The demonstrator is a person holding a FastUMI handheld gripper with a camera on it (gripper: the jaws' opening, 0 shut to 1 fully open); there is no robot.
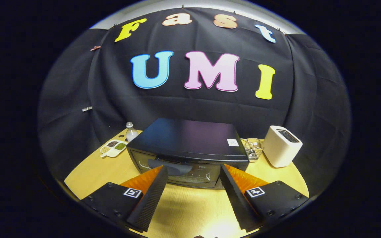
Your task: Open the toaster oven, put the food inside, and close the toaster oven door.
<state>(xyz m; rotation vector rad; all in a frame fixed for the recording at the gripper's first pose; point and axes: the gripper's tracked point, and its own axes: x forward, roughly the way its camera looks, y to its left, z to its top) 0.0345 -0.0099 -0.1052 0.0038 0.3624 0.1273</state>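
On the wooden counter (pixel 88 175), just ahead of our fingers, we see the black toaster oven (pixel 188 148) standing square to us, its flat top dark and glossy with a small white sticker (pixel 232 142) near its right rear corner. Its glass door (pixel 180 172) faces us and is shut, upright against the oven's front; a dark handle (pixel 170 167) runs across the upper part of the door. We cannot make out through the glass what is inside.

Our gripper (pixel 193 170) hangs low over the counter with its fingers spread wide apart, grasping nothing. The tips of both fingers reach toward the lower front of the oven door, the left tip close below the handle, the right tip near the door's right end; we cannot tell whether either one touches the glass. Bare counter lies between the two fingers.

To the left of the oven we see a pale divided tray (pixel 112 148) with dark and green fillings in its compartments, and behind it a small clear bottle (pixel 131 131) with a white cap, standing upright near the oven's left rear corner. To the right of the oven sits a small wire basket (pixel 253 149) holding little items too small for us to tell, and beyond that a white toaster (pixel 281 145) with a dark slot on top, well apart from our fingers.
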